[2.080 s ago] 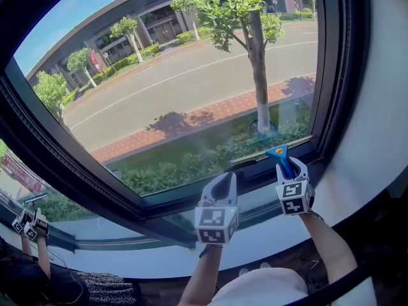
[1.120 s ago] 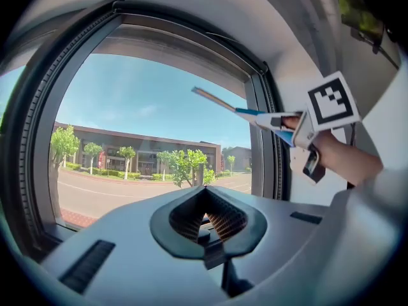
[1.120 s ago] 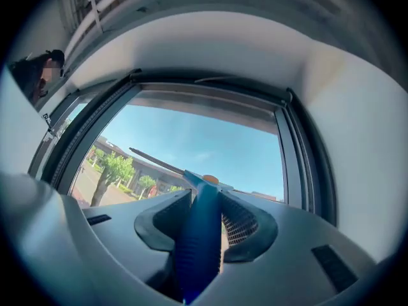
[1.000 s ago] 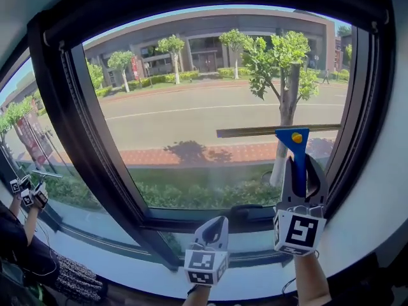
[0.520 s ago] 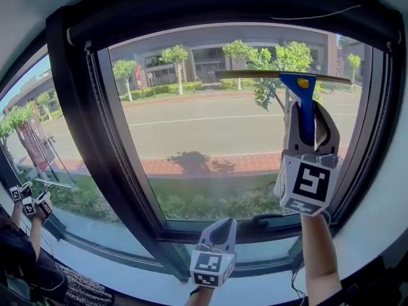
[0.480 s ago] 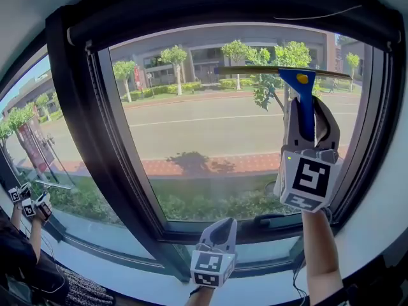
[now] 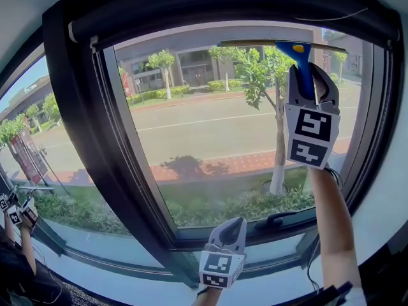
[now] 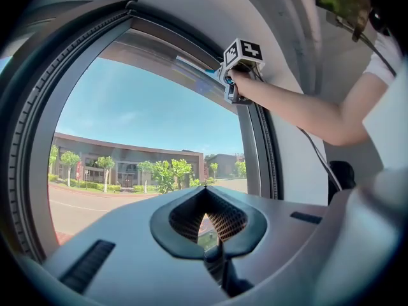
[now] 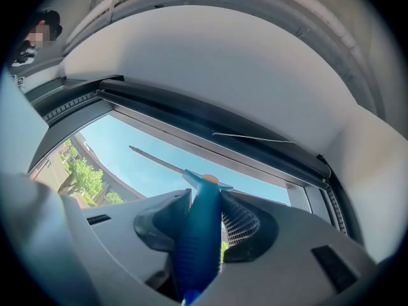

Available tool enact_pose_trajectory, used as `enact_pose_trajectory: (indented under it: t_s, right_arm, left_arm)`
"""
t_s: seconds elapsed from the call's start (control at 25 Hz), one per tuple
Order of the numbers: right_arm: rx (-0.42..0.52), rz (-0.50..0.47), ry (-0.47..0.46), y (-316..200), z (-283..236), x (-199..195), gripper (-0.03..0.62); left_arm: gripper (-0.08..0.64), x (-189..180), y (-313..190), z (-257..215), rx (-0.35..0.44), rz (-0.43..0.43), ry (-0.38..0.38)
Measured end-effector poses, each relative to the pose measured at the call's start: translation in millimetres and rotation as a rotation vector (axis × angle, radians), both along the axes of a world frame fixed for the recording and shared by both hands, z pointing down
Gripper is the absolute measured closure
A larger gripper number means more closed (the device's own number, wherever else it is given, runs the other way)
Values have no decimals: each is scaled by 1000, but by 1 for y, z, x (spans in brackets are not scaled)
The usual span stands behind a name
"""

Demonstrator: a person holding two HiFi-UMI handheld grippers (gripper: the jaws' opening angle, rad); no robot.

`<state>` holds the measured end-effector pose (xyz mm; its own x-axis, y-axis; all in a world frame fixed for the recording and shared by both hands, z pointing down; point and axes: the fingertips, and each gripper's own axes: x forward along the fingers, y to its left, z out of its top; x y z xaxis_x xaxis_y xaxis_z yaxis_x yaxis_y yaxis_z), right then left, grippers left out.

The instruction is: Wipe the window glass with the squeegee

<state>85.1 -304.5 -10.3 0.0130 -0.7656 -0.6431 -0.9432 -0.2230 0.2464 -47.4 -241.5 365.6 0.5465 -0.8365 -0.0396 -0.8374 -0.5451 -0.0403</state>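
Squeegee (image 7: 298,59) was up at the very top of the window glass (image 7: 191,94), blade (image 7: 255,43) lying level along the upper edge, right under the dark frame (image 7: 89,145). Right gripper (image 7: 310,81) had its fingers clamped on the blue handle, arm (image 7: 331,222) stretched way up. Left gripper (image 7: 231,231) hung low near the sill (image 7: 268,260), well apart from the squeegee, fingers pressed together with nothing between them. Street (image 7: 217,132) and trees (image 7: 258,75) showed through the pane.
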Motion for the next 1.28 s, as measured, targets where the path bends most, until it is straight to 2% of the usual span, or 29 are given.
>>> enact_pose_trajectory:
  t_s: [0.28, 0.44, 0.8, 1.28]
  right_arm:
    - [-8, -28, 27, -4, -3, 3, 443]
    - [-4, -33, 41, -5, -2, 3, 443]
    - [8, -33, 39, -6, 5, 4, 443]
    - [-34, -34, 51, -3, 40, 4, 443]
  left_arm:
    - [558, 5, -6, -17, 42, 10, 24]
    - [558, 4, -10, -26, 53, -7, 66]
    - [558, 10, -10, -27, 49, 12, 65]
    - [558, 7, -8, -32, 64, 3, 84]
